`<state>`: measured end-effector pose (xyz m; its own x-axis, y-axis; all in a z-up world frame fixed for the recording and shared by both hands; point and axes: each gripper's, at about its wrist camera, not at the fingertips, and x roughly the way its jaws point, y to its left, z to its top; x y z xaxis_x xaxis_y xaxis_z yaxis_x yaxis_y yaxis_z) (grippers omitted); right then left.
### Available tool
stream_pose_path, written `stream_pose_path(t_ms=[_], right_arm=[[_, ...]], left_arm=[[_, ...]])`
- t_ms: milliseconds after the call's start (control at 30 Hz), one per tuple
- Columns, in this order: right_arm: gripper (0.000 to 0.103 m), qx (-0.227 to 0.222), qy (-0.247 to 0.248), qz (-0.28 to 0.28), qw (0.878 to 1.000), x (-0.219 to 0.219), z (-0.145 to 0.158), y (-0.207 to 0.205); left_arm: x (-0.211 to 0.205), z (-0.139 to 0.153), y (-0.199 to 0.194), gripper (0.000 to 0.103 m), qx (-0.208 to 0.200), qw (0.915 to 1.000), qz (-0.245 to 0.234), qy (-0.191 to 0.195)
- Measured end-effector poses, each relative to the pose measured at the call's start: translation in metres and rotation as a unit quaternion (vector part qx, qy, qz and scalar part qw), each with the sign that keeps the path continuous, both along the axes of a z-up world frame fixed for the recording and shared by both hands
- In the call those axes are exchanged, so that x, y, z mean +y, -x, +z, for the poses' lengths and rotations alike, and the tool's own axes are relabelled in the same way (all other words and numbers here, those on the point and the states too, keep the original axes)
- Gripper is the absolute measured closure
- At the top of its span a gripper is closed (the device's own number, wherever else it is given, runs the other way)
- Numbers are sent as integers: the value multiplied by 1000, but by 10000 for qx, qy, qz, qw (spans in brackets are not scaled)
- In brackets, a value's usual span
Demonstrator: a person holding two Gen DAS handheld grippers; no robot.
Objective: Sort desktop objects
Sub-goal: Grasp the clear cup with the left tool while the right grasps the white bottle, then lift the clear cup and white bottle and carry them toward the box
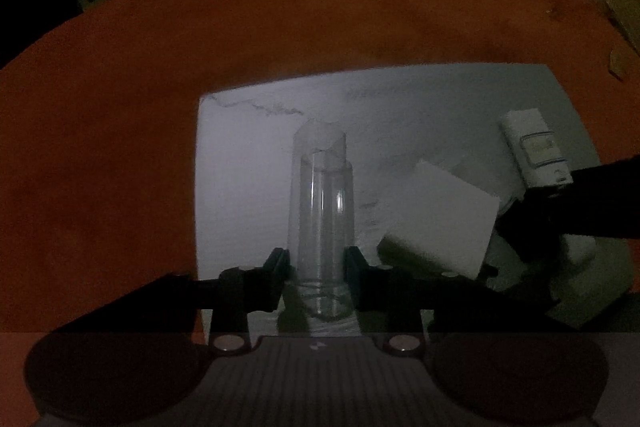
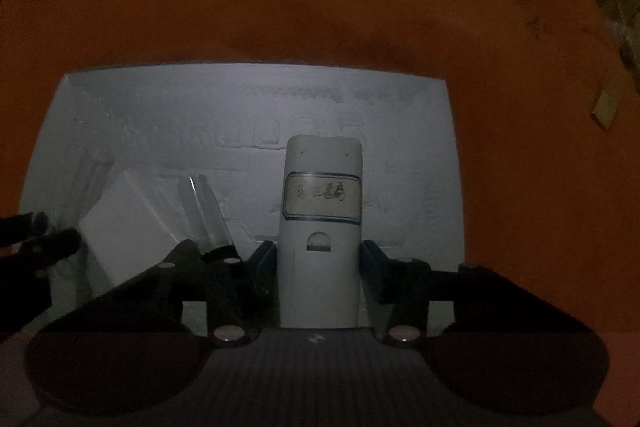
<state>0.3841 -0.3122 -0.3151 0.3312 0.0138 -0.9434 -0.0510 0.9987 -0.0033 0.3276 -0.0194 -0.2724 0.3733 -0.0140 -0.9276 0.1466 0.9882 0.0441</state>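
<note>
Orange cloth (image 1: 280, 19) covers the table, with a white board (image 1: 248, 155) on it. The left gripper (image 1: 318, 275) clamps narrowly on a clear plastic tube (image 1: 322, 203) lying there. The right gripper (image 2: 320, 267) brackets a white remote (image 2: 322, 227) — whether its pads press, I cannot tell — beside a white box (image 2: 128, 227).

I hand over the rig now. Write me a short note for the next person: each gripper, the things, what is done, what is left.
Left gripper: fingers on either side of the clear tube, apparently gripping it.
Right gripper: fingers on either side of the white remote; contact unclear.
Things: tube, remote and white box all lie on the white board, which sits on the orange cloth.
Done: nothing visibly sorted.
Left: lift both items, place them, then the box.
</note>
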Motion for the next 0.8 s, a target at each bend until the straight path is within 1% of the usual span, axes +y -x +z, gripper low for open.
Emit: stream_pose_path(t_ms=[67,200,367,400,500,567,633,733,800], right_arm=[[54,-71,-140,-80,9998,-5,1,4],[54,-129,-708,-407,9966,-26,8,10],[54,-428,-1099,-689,9906,-49,28,15],[54,-484,-1158,-748,9893,-53,31,16],[54,-566,-1274,-860,9865,-62,37,18],[54,-609,-1342,-920,9848,-67,39,18],[54,-635,-1433,-957,9830,-70,40,20],[54,-656,-1569,-969,9807,-69,46,25],[54,-687,-1718,-924,9784,-70,50,25]], left_arm=[[5,6,2,76,-49,9998,59,203],[20,18,-1,77,-168,9979,303,539],[43,28,-1,78,-340,9919,740,974],[46,30,0,78,-372,9911,792,1004],[50,31,-4,78,-381,9915,851,911],[54,32,-3,78,-359,9897,958,997],[60,35,0,78,-375,9859,1114,1187],[65,38,3,78,-419,9844,1223,1195],[69,41,7,79,-424,9802,1394,1339]])
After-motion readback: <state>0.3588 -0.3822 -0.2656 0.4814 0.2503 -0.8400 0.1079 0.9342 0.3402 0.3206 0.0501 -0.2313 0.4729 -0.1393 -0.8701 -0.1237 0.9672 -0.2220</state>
